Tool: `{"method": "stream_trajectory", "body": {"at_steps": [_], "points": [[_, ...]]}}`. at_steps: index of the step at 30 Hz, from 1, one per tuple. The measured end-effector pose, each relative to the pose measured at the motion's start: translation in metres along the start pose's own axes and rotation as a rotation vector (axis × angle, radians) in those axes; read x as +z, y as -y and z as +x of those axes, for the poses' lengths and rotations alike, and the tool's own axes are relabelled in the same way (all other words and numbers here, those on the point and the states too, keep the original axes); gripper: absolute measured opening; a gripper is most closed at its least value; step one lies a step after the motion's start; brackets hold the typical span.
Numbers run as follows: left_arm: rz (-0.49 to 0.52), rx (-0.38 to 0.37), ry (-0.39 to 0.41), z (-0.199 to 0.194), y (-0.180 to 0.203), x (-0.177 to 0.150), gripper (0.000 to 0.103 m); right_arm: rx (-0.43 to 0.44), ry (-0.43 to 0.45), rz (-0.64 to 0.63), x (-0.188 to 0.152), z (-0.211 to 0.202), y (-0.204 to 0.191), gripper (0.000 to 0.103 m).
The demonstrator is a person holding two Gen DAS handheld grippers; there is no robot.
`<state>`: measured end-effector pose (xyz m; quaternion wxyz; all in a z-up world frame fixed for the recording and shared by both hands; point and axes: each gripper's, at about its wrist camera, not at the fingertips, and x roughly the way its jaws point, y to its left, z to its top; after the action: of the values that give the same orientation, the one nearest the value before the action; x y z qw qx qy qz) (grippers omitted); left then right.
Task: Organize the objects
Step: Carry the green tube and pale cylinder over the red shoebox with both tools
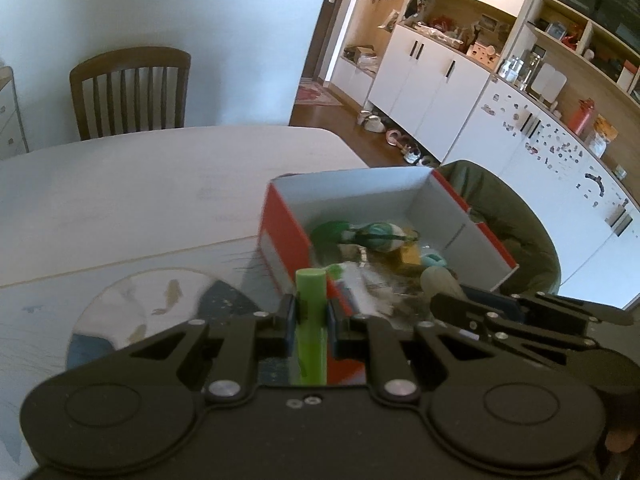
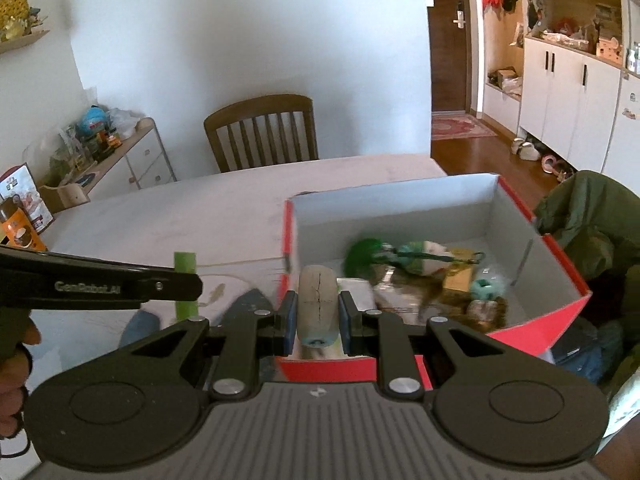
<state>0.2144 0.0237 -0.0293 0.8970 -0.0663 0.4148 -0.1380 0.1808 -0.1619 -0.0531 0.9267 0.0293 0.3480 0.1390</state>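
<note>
A: What is the left gripper [image 1: 311,317] doing?

B: Its two blue-padded fingers are clamped on a green cylinder [image 1: 311,300], which stands upright between them, its flat top poking above the pads. It hangs just off the near left corner of the red box [image 1: 280,232], over the table [image 1: 140,192].

A: And the right gripper [image 2: 318,316]?

B: Closed too — on a pale grey cylinder [image 2: 318,300] with a cracked surface and a bluish lower end. That one sits at the near wall of the box, its upper end reaching over the box's near edge.

A: Can each camera see the other tool?

B: Yes. From the right wrist the left gripper comes in from the left edge as a black arm with white lettering, and the green cylinder shows above and below it. From the left wrist the right gripper's black linkage lies low on the right, with the grey cylinder's rounded end just beyond it.

A: What is in the box?

B: It is open, white inside, red outside, and holds a blurred heap — a green tufted toy [image 2: 366,254], a small teal thing [image 2: 484,286], a yellowish card [image 2: 458,278]. The rest I cannot make out.

A: Anything else nearby?

B: A round placemat with fish [image 1: 156,304] under the left gripper, a wooden chair [image 2: 262,136] at the far side of the table, and a dark green jacket [image 2: 584,216] beside the box on the right.
</note>
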Motion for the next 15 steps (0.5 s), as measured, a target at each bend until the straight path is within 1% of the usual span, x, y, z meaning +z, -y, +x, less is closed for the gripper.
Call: {"method": "stream_trajectory", "body": {"at_steps": [7, 15], "points": [[0.018, 0.003, -0.005, 0.010, 0.034, 0.004, 0.014, -0.018, -0.003, 0.018, -0.001, -0.006, 0.045, 0.021], [0.028, 0.000, -0.011, 0.027, 0.065, 0.015, 0.014, -0.023, 0.002, 0.012, 0.005, -0.005, 0.086, 0.021]]}}
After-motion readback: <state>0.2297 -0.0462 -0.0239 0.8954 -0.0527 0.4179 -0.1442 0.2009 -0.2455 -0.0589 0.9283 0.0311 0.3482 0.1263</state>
